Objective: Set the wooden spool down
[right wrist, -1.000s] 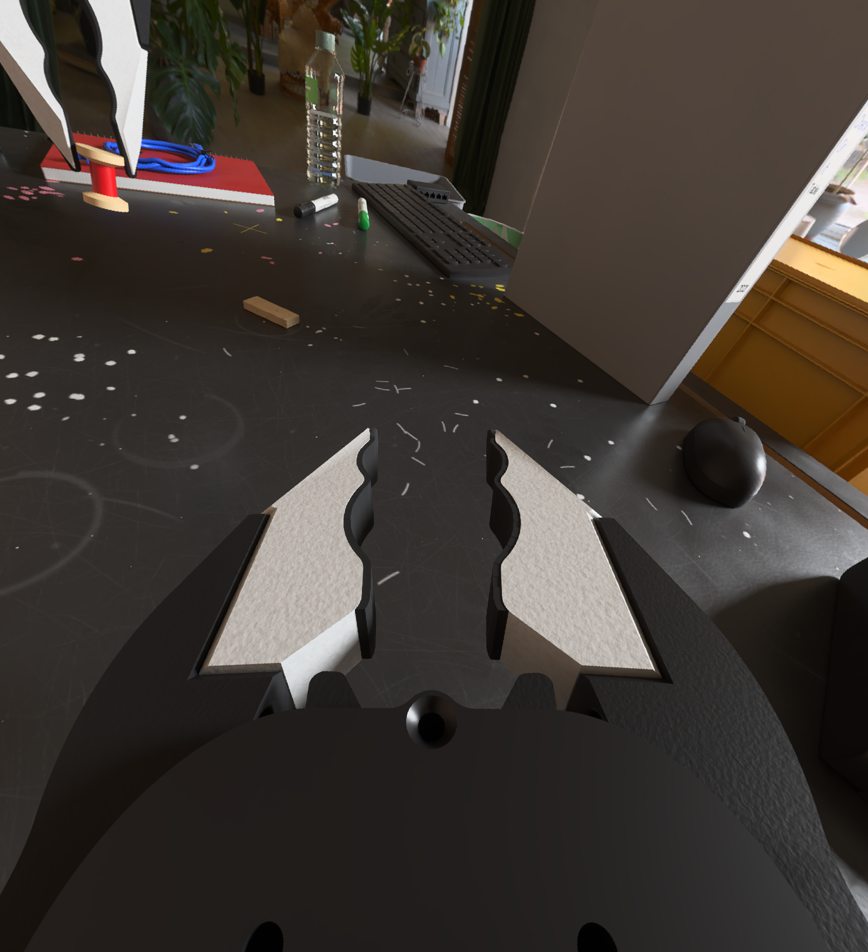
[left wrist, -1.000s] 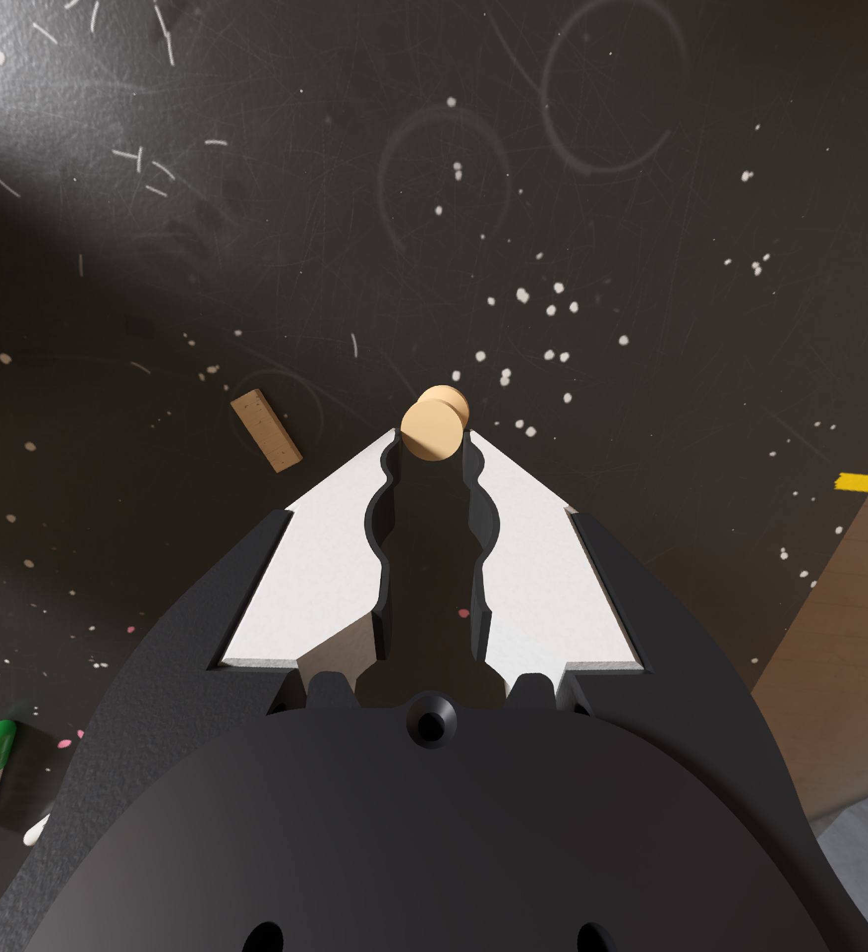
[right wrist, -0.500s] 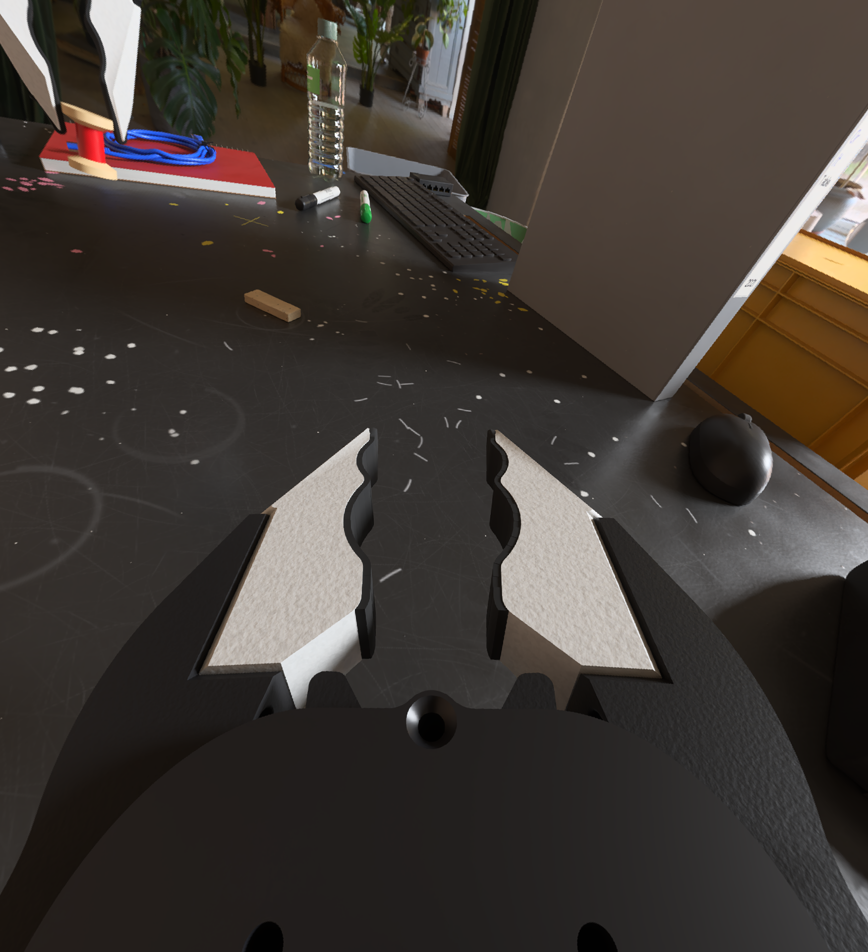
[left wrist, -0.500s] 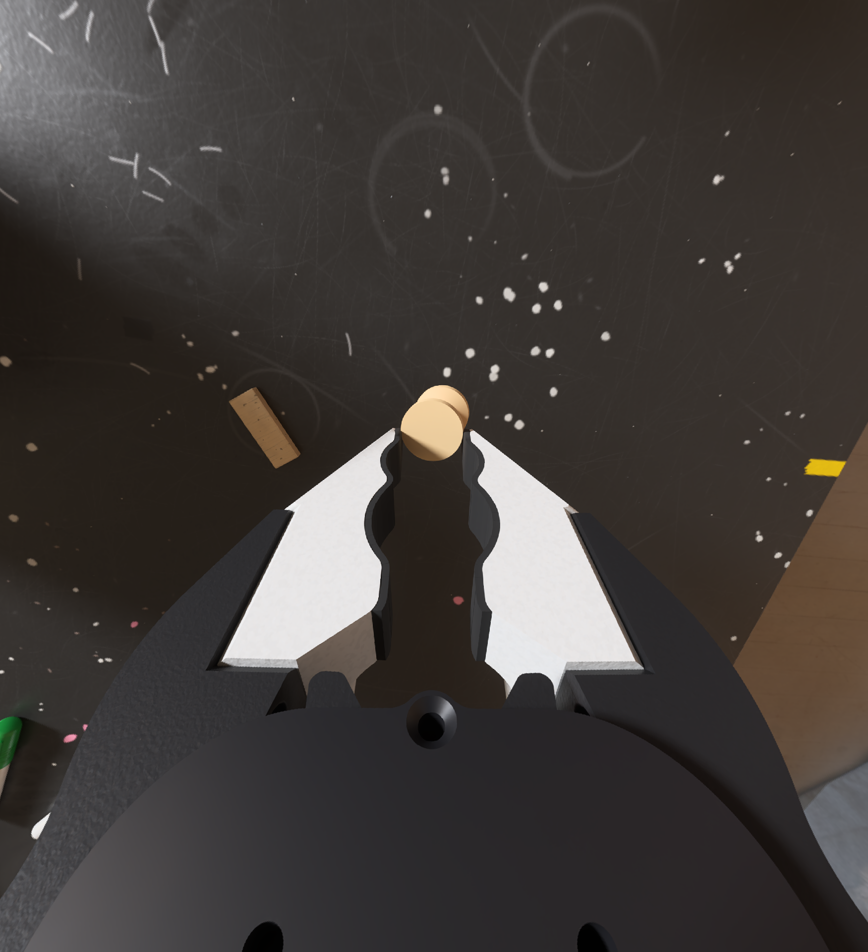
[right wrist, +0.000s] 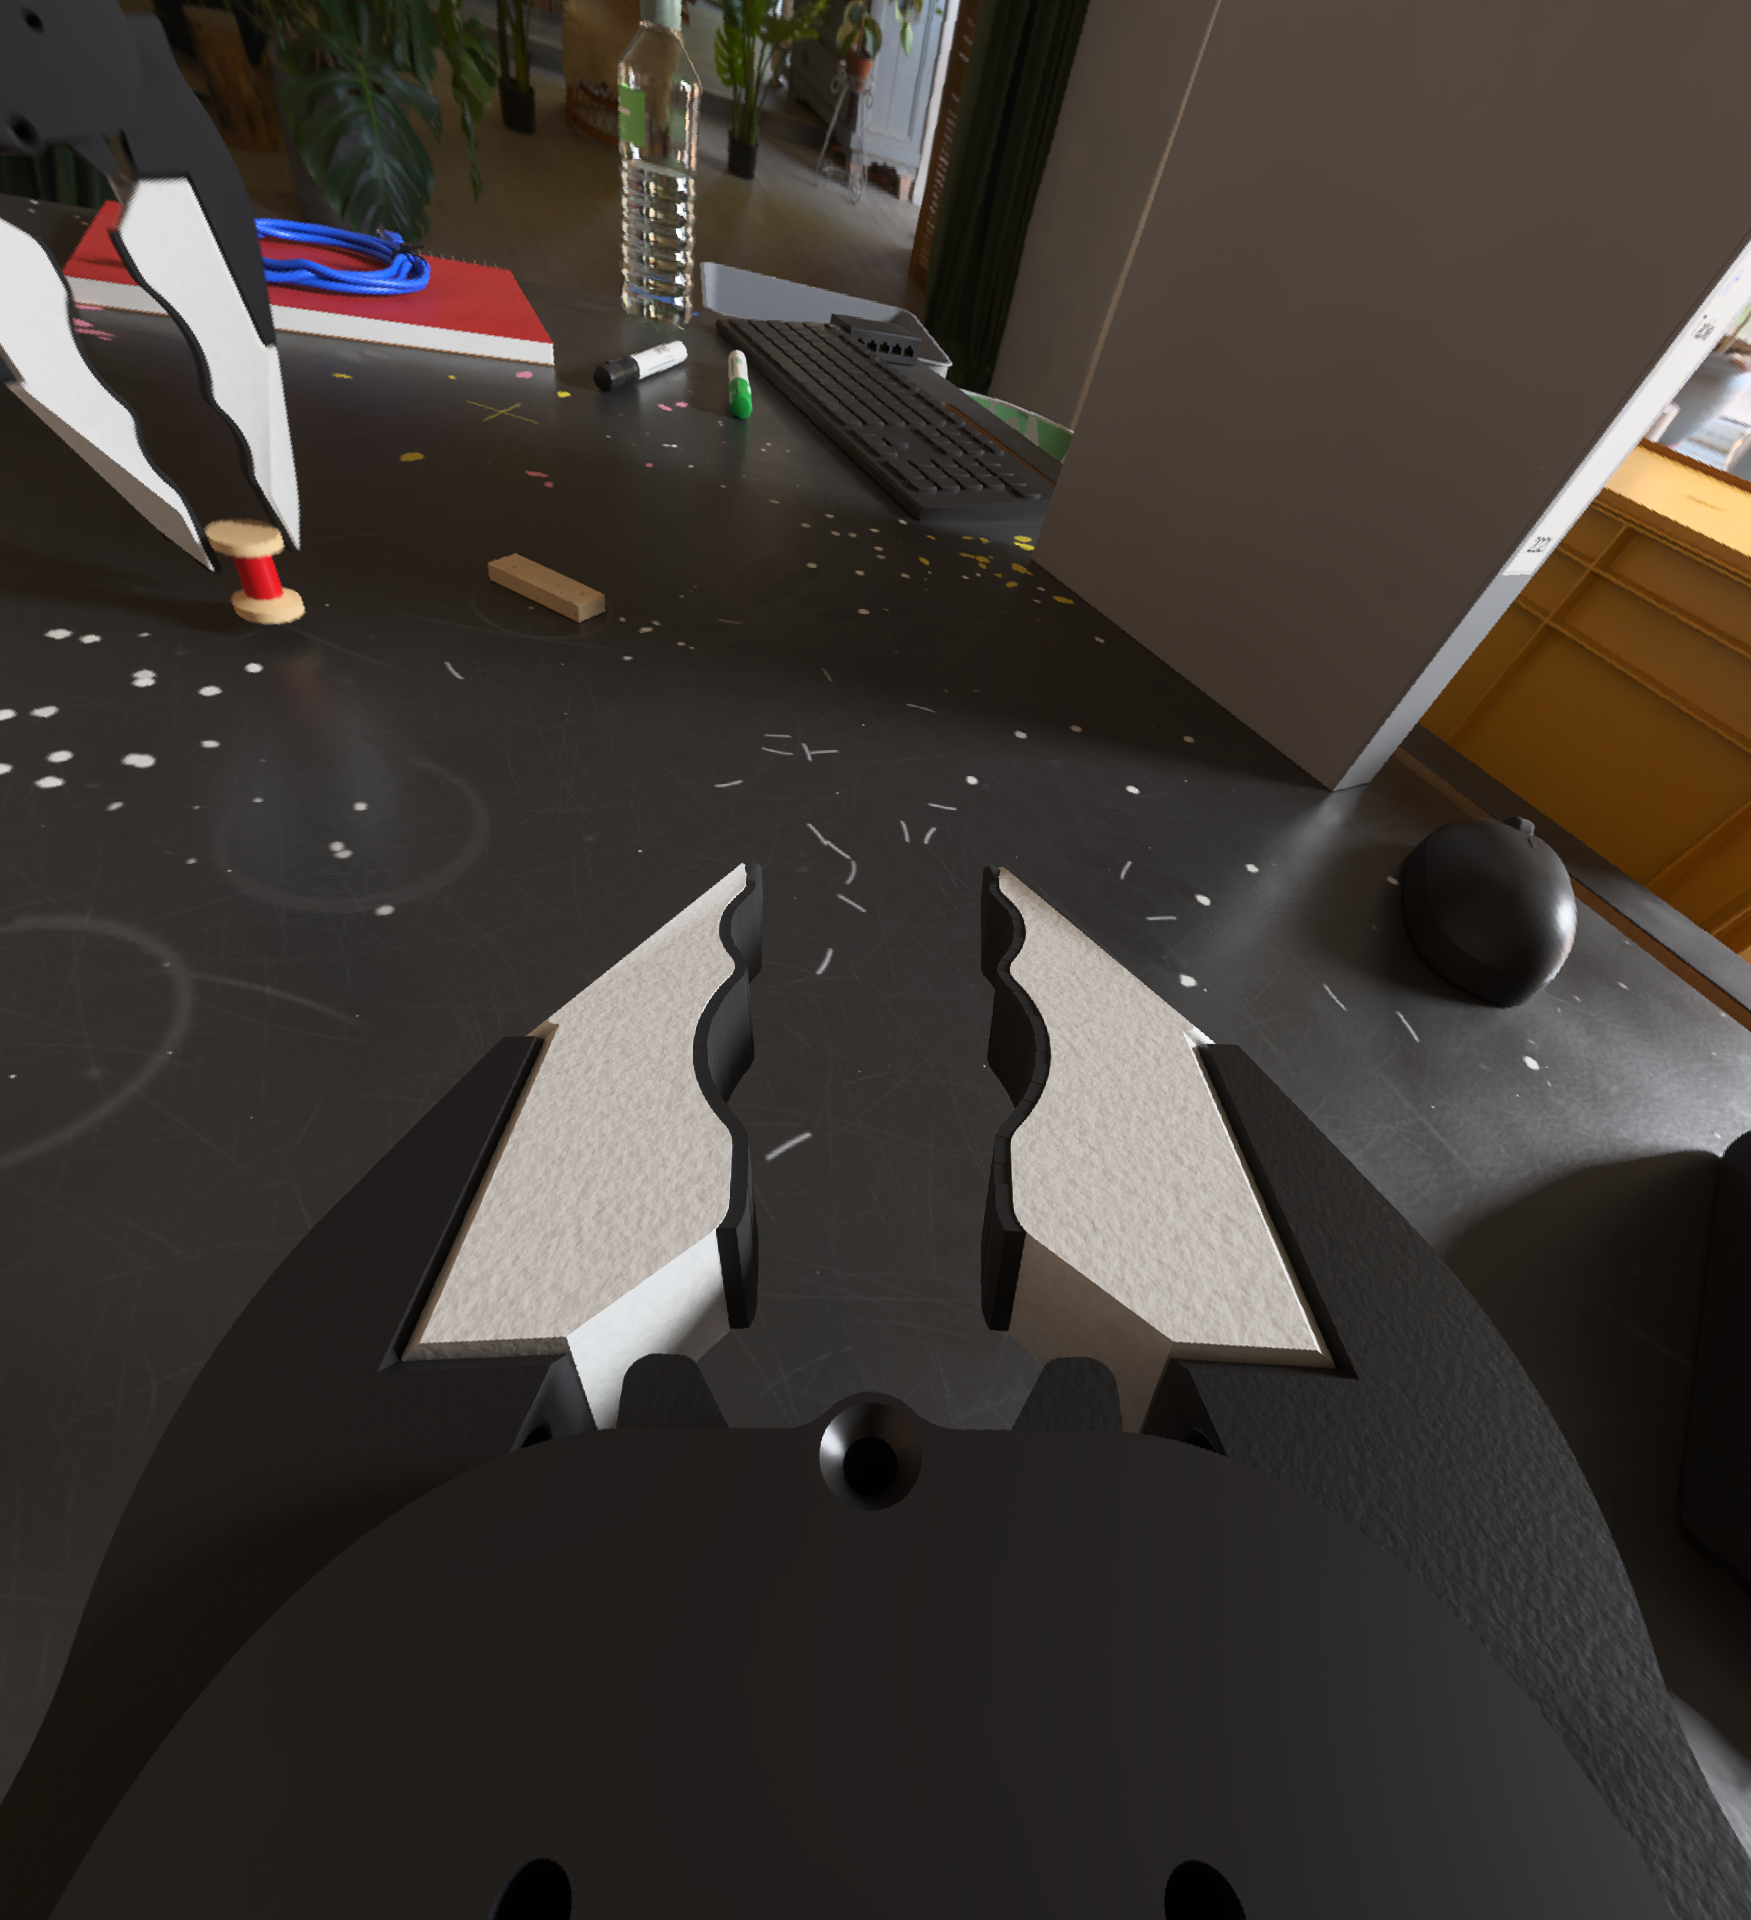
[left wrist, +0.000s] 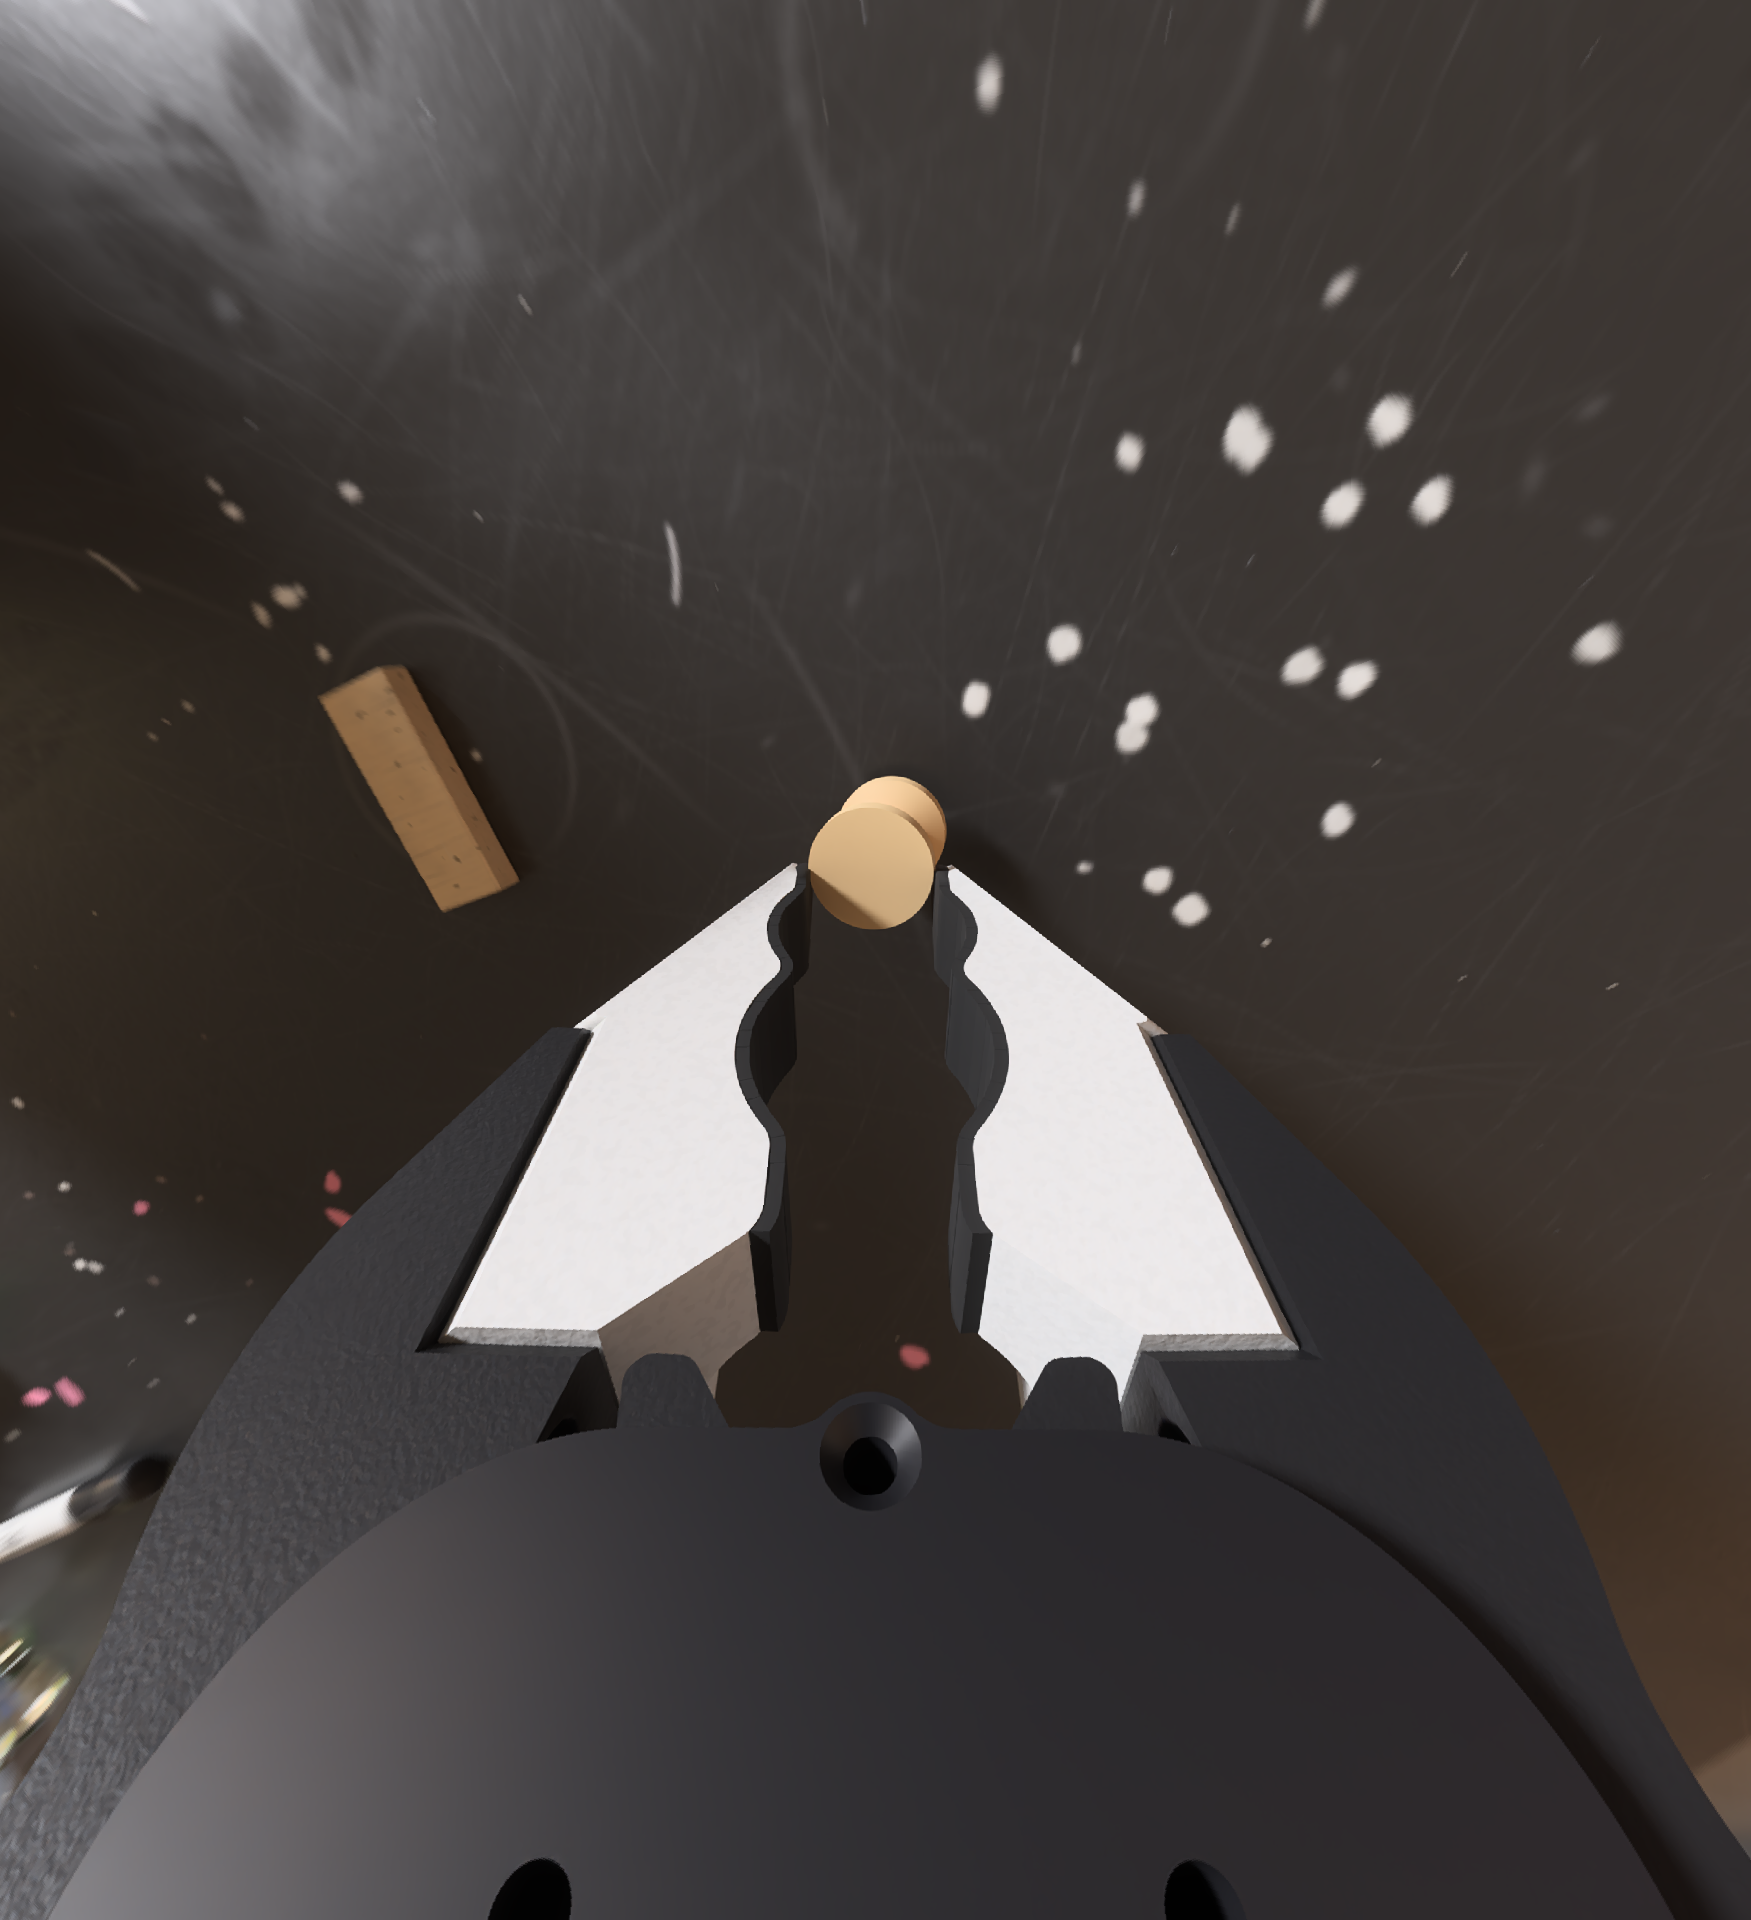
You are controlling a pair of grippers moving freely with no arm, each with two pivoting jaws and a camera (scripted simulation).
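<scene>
The wooden spool [left wrist: 872, 873], with tan flanges and red thread, is held at the tips of my left gripper [left wrist: 872, 883], which points down at the dark table. In the right wrist view the spool [right wrist: 257, 574] stands upright with its lower flange at or just above the table top, its upper flange between the left gripper's fingertips [right wrist: 250, 545]. My right gripper [right wrist: 871, 883] is open and empty, low over the table, well to the right of the spool.
A small wooden block [right wrist: 546, 587] [left wrist: 417, 788] lies close beside the spool. Farther back are a red book with blue cord [right wrist: 414, 291], a water bottle [right wrist: 657, 197], two markers [right wrist: 639, 366], a keyboard [right wrist: 876, 421]. A big brown box [right wrist: 1370, 364] and a black mouse-like object [right wrist: 1486, 909] sit right.
My left gripper has come down a long way toward the table with the spool in it, near the wooden block. My right gripper has barely moved.
</scene>
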